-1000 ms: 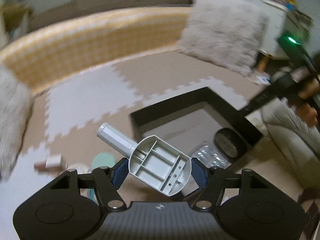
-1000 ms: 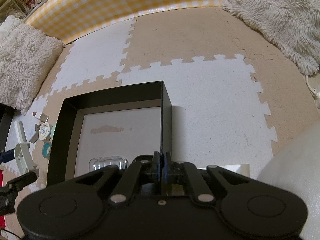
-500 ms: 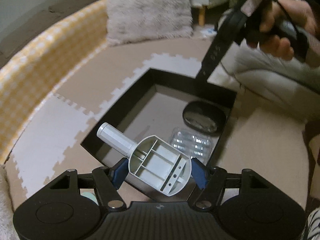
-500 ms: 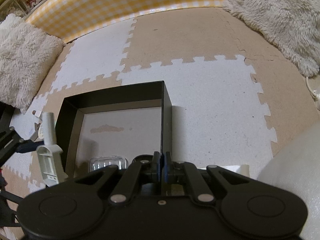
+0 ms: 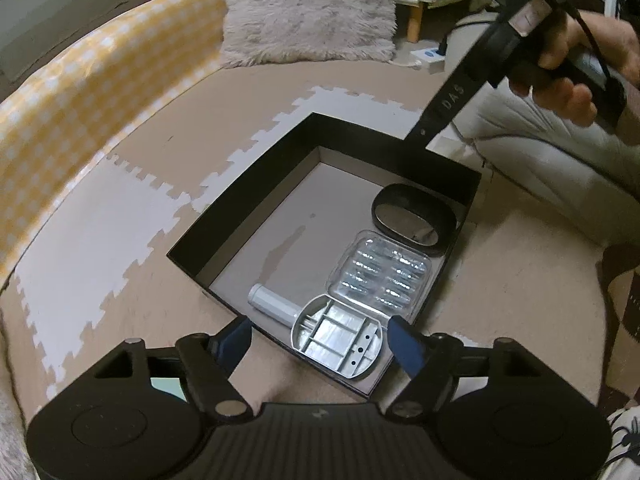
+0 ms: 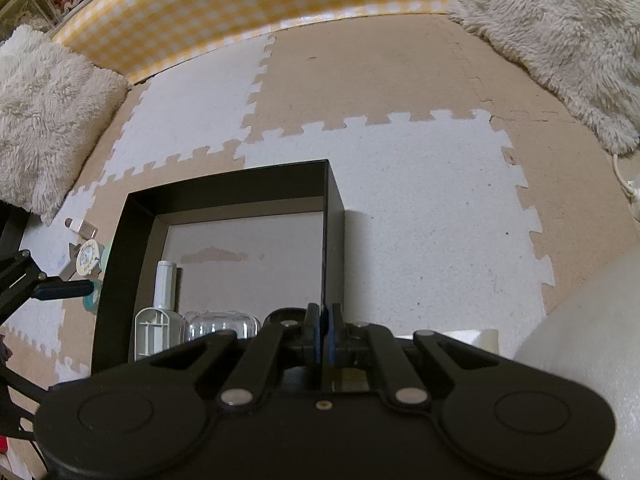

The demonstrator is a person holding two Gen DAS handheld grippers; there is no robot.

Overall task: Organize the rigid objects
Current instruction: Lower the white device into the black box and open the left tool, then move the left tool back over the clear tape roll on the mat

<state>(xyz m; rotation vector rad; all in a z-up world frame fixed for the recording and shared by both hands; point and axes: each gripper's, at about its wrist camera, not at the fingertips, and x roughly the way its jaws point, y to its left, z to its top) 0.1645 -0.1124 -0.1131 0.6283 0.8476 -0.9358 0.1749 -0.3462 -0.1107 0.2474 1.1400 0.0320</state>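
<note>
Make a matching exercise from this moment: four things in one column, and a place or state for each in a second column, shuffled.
Things:
1. grey plastic part
2. black oval ring
3. left tool
4. right tool

Places or states:
a. shut on the black box's wall
b. jaws opening, pads clear of the part
c. in the box, near corner, beside the clear blister tray
d. in the box, beyond the tray

Pairs: 1-c, 2-d, 3-b, 4-a

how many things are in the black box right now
3. A grey handled part lies at the near wall of the black box, a clear plastic tray right beyond it, and a black ring in the far right corner. Nothing else shows inside.
</note>
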